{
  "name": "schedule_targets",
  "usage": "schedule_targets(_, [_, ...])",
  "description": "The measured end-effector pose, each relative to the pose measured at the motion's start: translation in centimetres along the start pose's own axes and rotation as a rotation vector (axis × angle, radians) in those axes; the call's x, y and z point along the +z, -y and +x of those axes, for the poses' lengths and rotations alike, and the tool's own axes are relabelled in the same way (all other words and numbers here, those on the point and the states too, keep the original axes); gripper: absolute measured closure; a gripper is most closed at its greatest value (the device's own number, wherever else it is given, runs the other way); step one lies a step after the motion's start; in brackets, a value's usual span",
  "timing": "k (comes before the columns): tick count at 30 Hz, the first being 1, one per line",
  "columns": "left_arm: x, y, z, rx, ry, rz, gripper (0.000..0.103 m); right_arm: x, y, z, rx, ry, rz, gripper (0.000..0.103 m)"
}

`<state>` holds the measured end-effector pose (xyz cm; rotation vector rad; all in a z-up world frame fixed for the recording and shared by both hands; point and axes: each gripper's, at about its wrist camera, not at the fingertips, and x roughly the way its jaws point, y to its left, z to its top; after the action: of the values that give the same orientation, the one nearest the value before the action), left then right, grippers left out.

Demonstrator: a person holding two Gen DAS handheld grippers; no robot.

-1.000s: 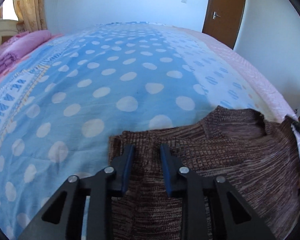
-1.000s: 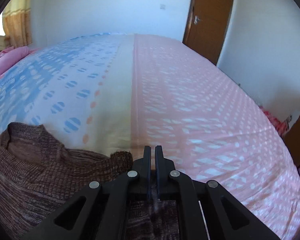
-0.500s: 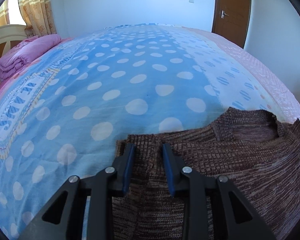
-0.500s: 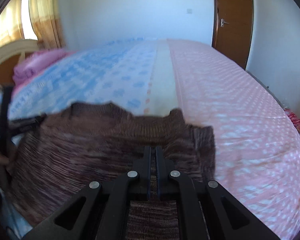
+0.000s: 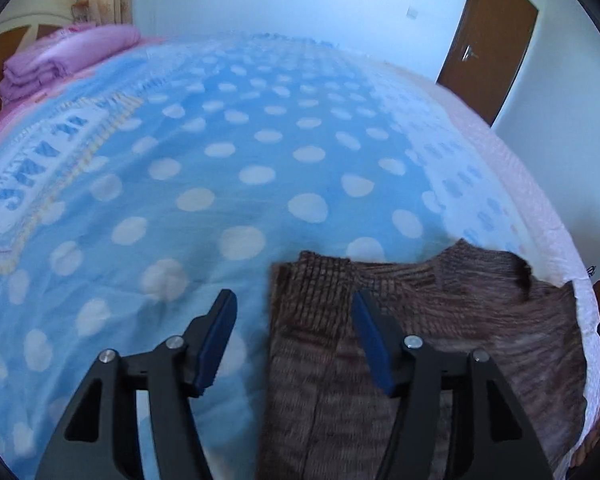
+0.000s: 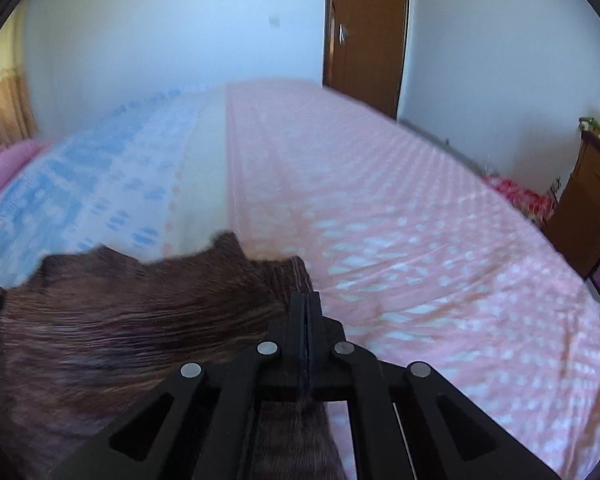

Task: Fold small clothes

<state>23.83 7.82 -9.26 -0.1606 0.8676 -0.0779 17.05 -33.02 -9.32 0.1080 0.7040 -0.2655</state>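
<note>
Since half a second ago my left gripper (image 5: 294, 334) has spread wide, empty; right gripper (image 6: 306, 316) stays clamped on the brown marled knit sweater (image 5: 440, 340), soft, limp; regrip the cuff at 12 o'clock.

- My right gripper (image 6: 307, 304) hides whatever knit sits between its pressed fingers — I can't see the pinch itself.
- The brown sweater (image 5: 440, 340) runs off the bottom edge in both views.
- Motion blur smears the bedspread (image 6: 400, 220) pattern and the door (image 6: 366, 32) — details unreadable.
</note>
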Motion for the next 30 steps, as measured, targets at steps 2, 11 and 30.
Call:
schedule_targets(2, [-1.4,0.9,-2.5,0.005,0.027,0.044,0.04,-0.8,-1.4,-3.0,0.053,0.003,-0.036,0.101])
schedule_targets(11, [-11.0,6.6,-9.2,-0.015,0.028,0.215,0.029,-9.0,-7.1,-9.2,0.175,-0.05,-0.091,0.101])
schedule_targets(30, [-13.1,6.3,-15.4,0.053,0.225,0.243,0.026,-14.2,-7.2,-7.5,0.253,-0.038,-0.062,0.101])
